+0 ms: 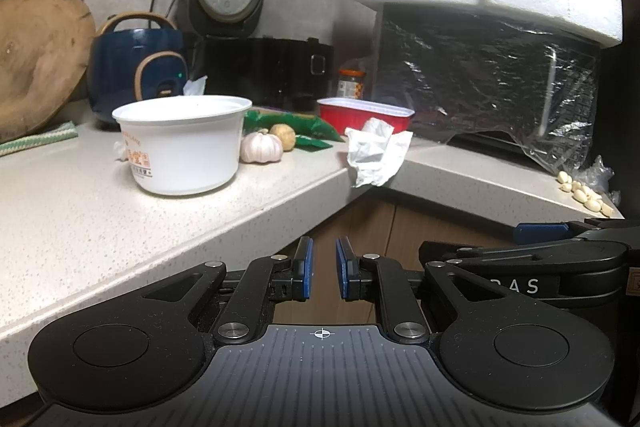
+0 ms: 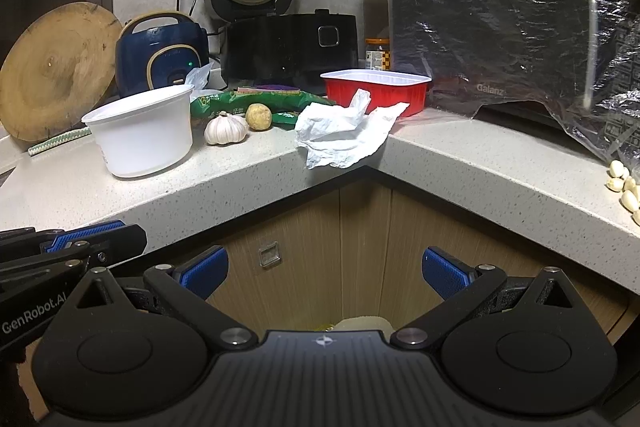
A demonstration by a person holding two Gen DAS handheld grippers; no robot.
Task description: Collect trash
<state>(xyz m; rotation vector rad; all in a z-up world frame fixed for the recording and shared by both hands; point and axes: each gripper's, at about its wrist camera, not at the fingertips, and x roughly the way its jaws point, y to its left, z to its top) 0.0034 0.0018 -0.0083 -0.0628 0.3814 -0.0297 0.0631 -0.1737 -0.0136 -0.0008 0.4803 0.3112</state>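
A crumpled white paper napkin (image 2: pixel 344 133) hangs over the inner corner of the counter; it also shows in the left wrist view (image 1: pixel 376 153). A white plastic tub (image 1: pixel 182 143) (image 2: pixel 140 131) and a red plastic tray (image 1: pixel 366 115) (image 2: pixel 376 89) stand on the counter. A green wrapper (image 1: pixel 296 129) (image 2: pixel 256 101) lies behind a garlic bulb. My left gripper (image 1: pixel 324 263) is nearly closed with a narrow gap, empty, below the counter edge. My right gripper (image 2: pixel 324 267) is wide open and empty, low in front of the cabinet.
A garlic bulb (image 2: pixel 226 131) and a small potato (image 2: pixel 258 117) sit by the tub. Rice cookers (image 2: pixel 160 55), a round wooden board (image 2: pixel 56 67), a plastic-covered microwave (image 2: pixel 512 39) and peeled garlic cloves (image 2: pixel 624 187) line the counter. Something pale (image 2: pixel 362 325) lies below my right gripper.
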